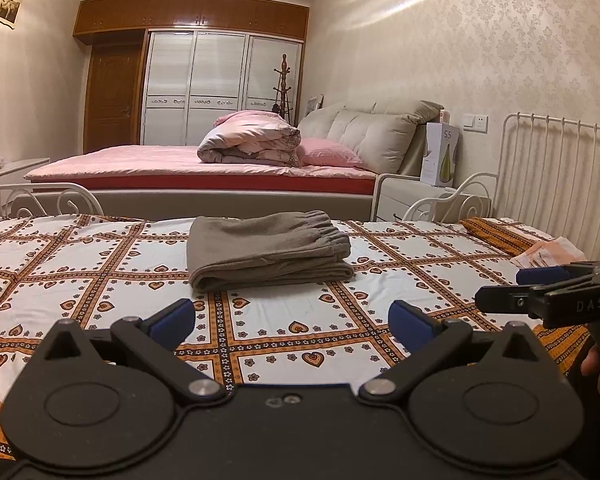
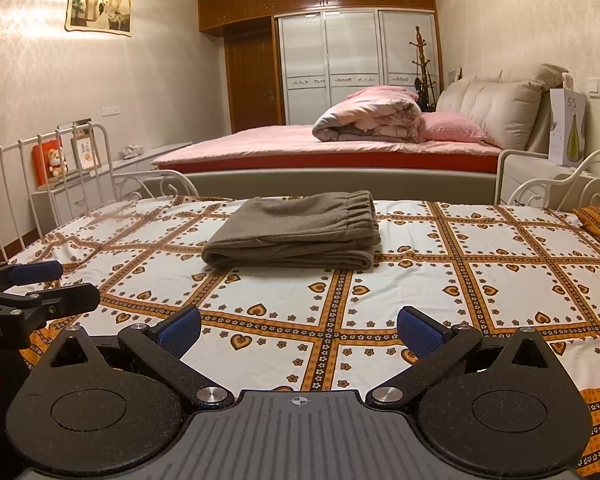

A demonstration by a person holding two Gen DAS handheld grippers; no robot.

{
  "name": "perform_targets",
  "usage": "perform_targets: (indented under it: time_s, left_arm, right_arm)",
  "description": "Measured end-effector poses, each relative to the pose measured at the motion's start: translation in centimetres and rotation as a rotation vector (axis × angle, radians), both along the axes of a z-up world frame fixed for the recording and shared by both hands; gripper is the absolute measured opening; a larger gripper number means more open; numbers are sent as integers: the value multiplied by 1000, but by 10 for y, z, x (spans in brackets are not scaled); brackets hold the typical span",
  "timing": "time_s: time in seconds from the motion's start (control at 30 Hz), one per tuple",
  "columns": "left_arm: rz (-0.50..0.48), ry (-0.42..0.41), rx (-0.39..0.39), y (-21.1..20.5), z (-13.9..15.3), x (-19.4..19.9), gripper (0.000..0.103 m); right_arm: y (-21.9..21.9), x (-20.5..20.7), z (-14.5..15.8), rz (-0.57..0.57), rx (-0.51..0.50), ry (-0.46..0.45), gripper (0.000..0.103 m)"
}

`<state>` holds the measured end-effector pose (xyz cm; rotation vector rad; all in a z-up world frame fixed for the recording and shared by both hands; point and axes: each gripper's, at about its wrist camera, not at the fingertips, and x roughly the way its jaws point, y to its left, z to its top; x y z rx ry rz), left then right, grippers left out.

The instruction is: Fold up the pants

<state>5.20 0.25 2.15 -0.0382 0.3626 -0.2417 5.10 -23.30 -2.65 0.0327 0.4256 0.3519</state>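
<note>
Left wrist view: the bed (image 1: 380, 256) with its heart-patterned sheet carries the grey pants (image 1: 268, 250), folded into a neat stack mid-mattress. Both the left tool (image 1: 292, 320) and right tool (image 2: 299, 330) hang released, empty, well short of them.

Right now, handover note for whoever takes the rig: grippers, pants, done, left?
Left gripper: open, empty, short of the pants.
Right gripper: open, empty, likewise short of them.
Pants: grey, folded into a compact stack mid-bed on the heart-patterned sheet, elastic waistband on top toward the far right corner.
Done: the folding looks complete; nothing held.
Left: probably nothing, at most squaring the slightly offset edges.
</note>
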Motion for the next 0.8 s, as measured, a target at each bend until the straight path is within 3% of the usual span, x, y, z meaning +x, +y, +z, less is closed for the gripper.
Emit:
perform_targets:
  time_s: [0.8]
  left_arm:
    - [-13, -21, 2, 2, 2, 1, 96]
  right_arm:
    - [-1, 1, 1, 5, -1, -2, 103]
